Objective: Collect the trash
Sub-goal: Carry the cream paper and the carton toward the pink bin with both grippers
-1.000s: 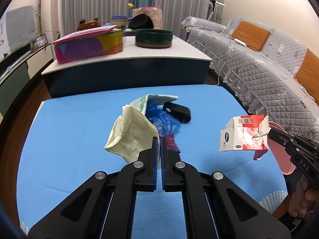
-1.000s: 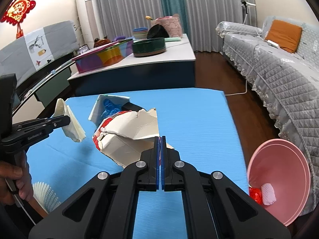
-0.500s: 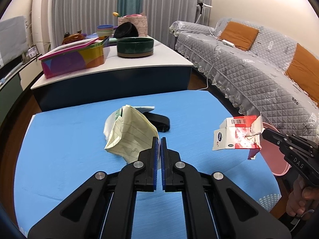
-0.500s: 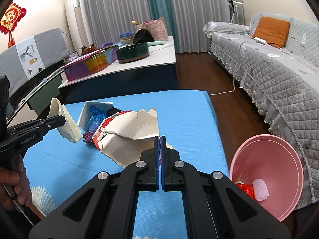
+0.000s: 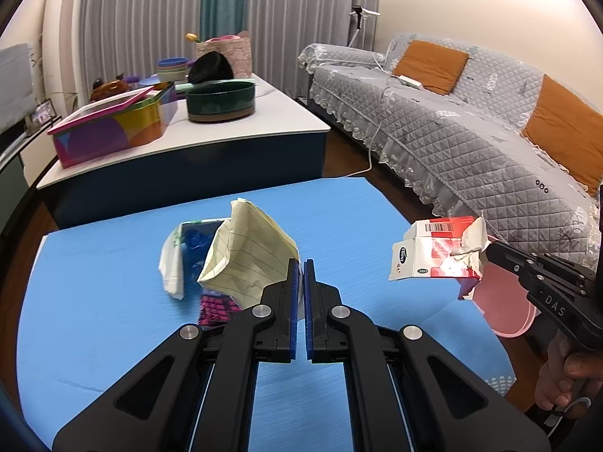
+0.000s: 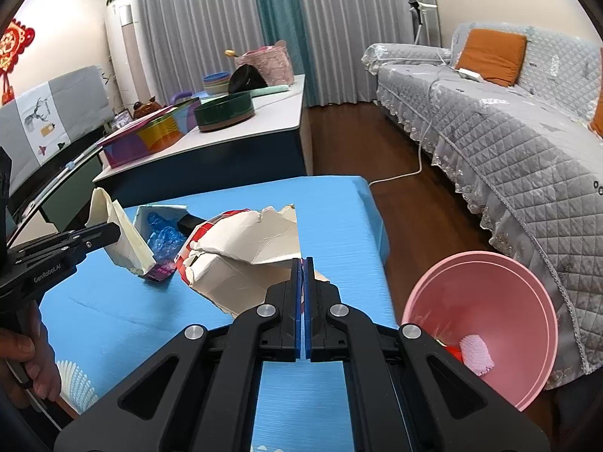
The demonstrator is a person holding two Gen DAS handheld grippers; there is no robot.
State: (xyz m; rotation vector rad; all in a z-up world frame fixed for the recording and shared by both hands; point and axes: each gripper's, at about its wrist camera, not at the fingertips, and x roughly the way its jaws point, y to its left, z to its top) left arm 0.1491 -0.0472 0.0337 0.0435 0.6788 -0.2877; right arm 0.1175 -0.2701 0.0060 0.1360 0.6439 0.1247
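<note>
Left wrist view: left gripper [image 5: 299,269] clamped on crumpled yellow lined paper [image 5: 248,254], held above the blue table [image 5: 94,301]. Right wrist view: right gripper [image 6: 303,269] pinching a torn red-and-white carton [image 6: 241,256], lifted beside the pink bin [image 6: 486,324].

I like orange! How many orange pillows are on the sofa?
2: one orange pillow leans on the back of the sofa near its far end, the other orange pillow nearer the camera. More may lie outside the view.
</note>
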